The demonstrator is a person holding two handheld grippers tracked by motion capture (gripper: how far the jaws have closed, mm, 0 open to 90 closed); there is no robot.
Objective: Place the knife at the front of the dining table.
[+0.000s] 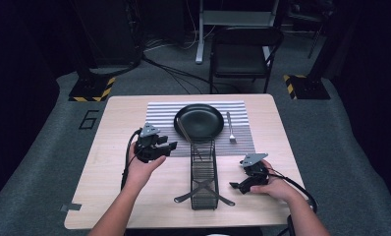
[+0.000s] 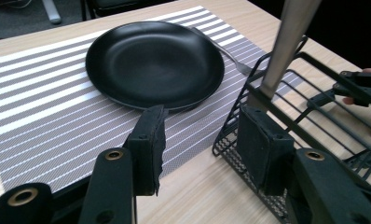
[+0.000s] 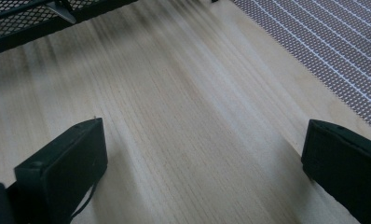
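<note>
Left gripper: held above the tabletop, jaws wide apart with nothing between them.
Right gripper: low over bare wood, jaws spread wide and empty; its own view is smeared with blur.
Pan: black, round, just ahead of the left gripper, sitting on the striped mat.
Wire basket: long and narrow, between the two grippers, its far end touching the mat; in the left gripper view it stands right beside the right-hand jaw.
Metal handle: a flat steel strip rising out of the basket's far end, tilted, close in front of the left gripper.
Utensils: dark, crossed in the basket's near end, ends poking out either side.
Fork: on the mat beyond the right gripper, beside the pan, well apart from either gripper.
</note>
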